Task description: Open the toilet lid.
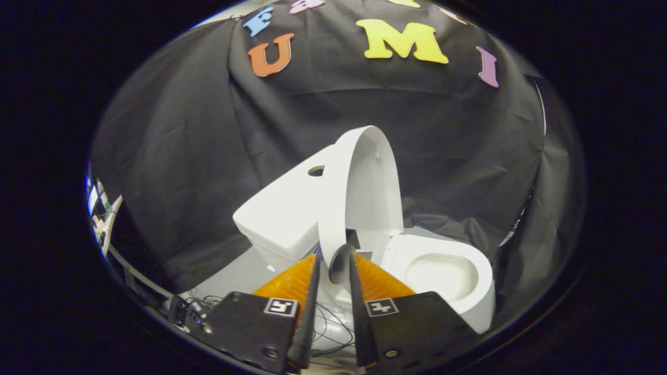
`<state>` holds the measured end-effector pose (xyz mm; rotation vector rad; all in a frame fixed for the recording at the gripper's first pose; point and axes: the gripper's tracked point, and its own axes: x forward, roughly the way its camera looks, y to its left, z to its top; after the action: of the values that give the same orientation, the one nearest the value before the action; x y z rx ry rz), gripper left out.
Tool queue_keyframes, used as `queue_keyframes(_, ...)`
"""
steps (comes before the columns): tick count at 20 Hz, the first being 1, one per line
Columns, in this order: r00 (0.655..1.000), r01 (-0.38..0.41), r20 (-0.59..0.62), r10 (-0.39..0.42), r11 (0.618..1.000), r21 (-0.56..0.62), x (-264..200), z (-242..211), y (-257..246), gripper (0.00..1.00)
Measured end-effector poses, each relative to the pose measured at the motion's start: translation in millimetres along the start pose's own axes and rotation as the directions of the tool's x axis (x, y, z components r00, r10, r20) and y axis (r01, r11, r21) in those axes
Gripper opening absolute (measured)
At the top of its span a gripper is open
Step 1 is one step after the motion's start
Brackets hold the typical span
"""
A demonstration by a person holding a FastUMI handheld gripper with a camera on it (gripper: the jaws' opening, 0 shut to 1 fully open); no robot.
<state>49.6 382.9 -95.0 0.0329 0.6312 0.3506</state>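
- The tool [333, 260] has its two fingers drawn close together, with only a narrow gap between them. In that gap sits the lower rim of the glossy white oval plastic toilet lid [365, 182]. Both fingers appear to press on this rim, though the contact itself lies in shadow.
- The lid stands raised nearly upright, leaning back toward the white ceramic cistern [281, 213] with a round hole in its top. The white seat ring and the bowl [443, 271] lie uncovered beside the fingers. Judged from this, the opening is almost done.
- Risk one: if the lid is not yet past its balance point, letting go now could let it drop forward and slam onto the seat. The cause would be an early release.
- Risk two: the rim is smooth and curved, and the grip is on a thin edge. A pull at the wrong angle could make it slide out of the fingers.
- Risk three: pushing too far back could knock the lid hard against the cistern, or strain the hinge, which is hidden behind the fingers.
- Risk four: loose dark cables [328, 323] lie on the pale worktop [229, 281] below the tool. A low withdrawal could snag them.
- Whether the lid already touches the cistern cannot be told from here.
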Motion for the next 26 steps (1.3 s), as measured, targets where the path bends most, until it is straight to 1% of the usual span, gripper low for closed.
queue_keyframes(1,0.999,-0.008,0.034,0.008,1.0,0.0,-11,8,-8,0.43)
queue_keyframes(2,0.998,-0.003,0.064,0.003,1.0,-0.003,-19,14,-15,0.5)
queue_keyframes(3,0.995,-0.004,0.097,0.005,1.0,-0.007,-28,19,-21,0.53)
queue_keyframes(4,0.992,-0.005,0.126,0.006,1.0,-0.008,-37,23,-25,0.65)
queue_keyframes(6,0.986,-0.002,0.167,0.002,1.0,-0.002,-52,25,-38,0.8)
queue_keyframes(10,0.976,0.015,0.216,-0.019,1.0,0.02,-82,30,-68,0.8)
queue_keyframes(18,0.957,0.054,0.278,-0.079,0.994,0.096,-120,40,-129,0.81)
queue_keyframes(26,0.937,0.106,0.326,-0.127,0.991,0.079,-149,44,-161,0.8)
